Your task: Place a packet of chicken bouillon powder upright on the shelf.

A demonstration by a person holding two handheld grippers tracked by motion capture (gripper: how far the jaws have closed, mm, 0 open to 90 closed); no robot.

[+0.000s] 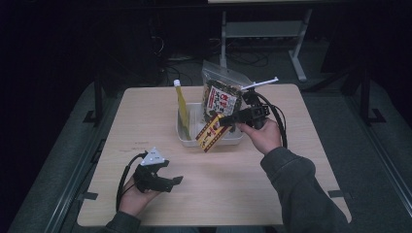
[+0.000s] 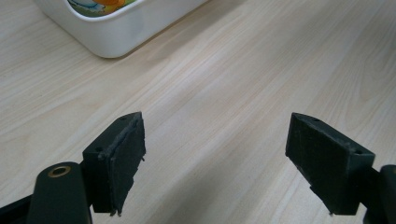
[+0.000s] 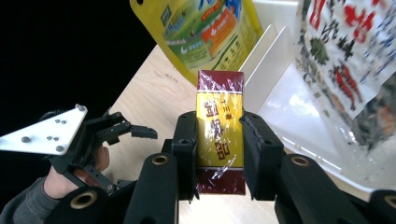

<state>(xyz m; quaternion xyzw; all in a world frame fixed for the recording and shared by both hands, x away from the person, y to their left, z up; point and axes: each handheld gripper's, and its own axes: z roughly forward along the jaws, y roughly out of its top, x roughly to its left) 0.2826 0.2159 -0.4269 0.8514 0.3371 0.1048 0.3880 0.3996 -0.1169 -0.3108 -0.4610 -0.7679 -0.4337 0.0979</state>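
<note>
My right gripper (image 1: 224, 121) is shut on a yellow and dark red box (image 1: 212, 134) wrapped in clear film, held tilted above the front edge of a white divided bin (image 1: 187, 138). In the right gripper view the jaws clamp the box (image 3: 219, 93) on both long sides. A yellow pouch (image 1: 181, 104) stands in the bin's left part, and a clear snack bag (image 1: 221, 94) with a red and white label stands at its back. My left gripper (image 1: 171, 173) stands open near the table's front left, its jaws (image 2: 215, 135) wide apart over bare wood.
The wooden table (image 1: 272, 184) has bare room at the front and on both sides of the bin. A white stick (image 1: 260, 83) juts from the snack bag's top. Dark floor and a white table frame (image 1: 296, 53) lie beyond the far edge.
</note>
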